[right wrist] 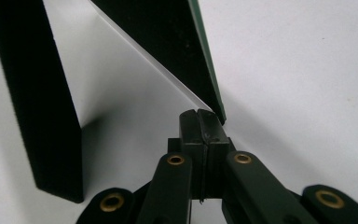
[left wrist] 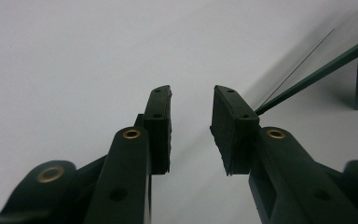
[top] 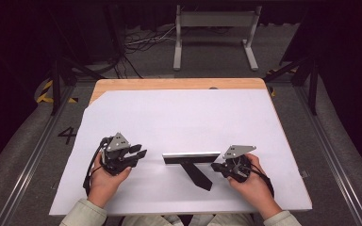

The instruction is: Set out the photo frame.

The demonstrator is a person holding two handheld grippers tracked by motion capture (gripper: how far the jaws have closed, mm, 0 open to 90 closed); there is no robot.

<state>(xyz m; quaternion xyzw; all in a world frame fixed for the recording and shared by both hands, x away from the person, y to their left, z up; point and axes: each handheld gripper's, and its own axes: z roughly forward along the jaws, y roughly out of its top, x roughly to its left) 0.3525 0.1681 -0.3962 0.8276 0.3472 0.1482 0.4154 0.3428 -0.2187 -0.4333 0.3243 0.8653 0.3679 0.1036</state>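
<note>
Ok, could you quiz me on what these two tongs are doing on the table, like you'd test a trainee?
1. True or false: the left tongs grip something.
2. Which tongs are shut? A left, B right tongs, C both.
3. What props the standing panel upright?
Key: 1 false, open with nothing between them; 2 B; 3 its black leg.

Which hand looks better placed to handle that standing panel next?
Probably the right. The right gripper, jaws shut, sits at the panel's end, by its edge. The left gripper, jaws open, rests apart from it on the white sheet.
</note>
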